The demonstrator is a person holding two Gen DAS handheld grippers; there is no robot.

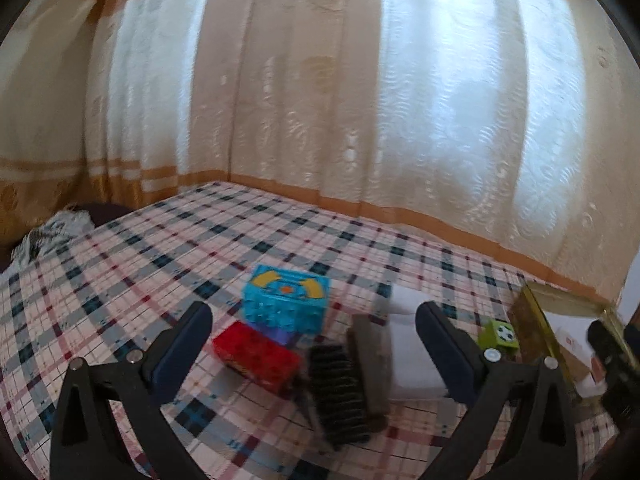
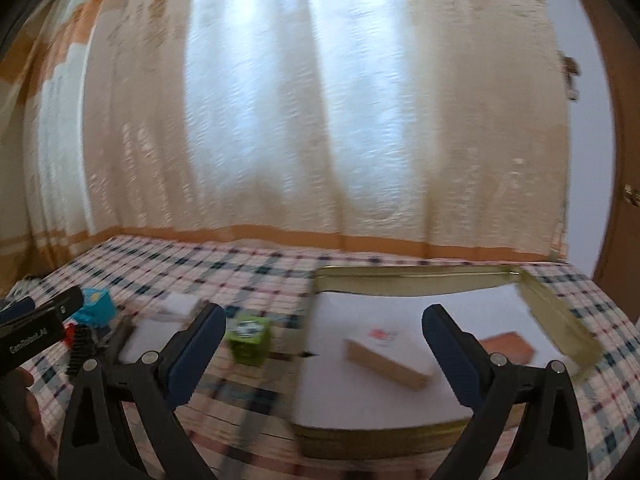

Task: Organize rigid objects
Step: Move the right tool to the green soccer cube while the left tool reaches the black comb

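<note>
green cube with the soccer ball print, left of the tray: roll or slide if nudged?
The green cube has flat faces, so it probably slides or tips rather than rolls. It looks small and likely light. The checked cloth under it may add drag or bunch.

Lying left of one gold tray: one green cube, one blue box, one red box, one brush.

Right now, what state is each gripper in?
Left gripper: open, holding nothing, above the brush.
Right gripper: open, holding nothing, over the tray.
</note>
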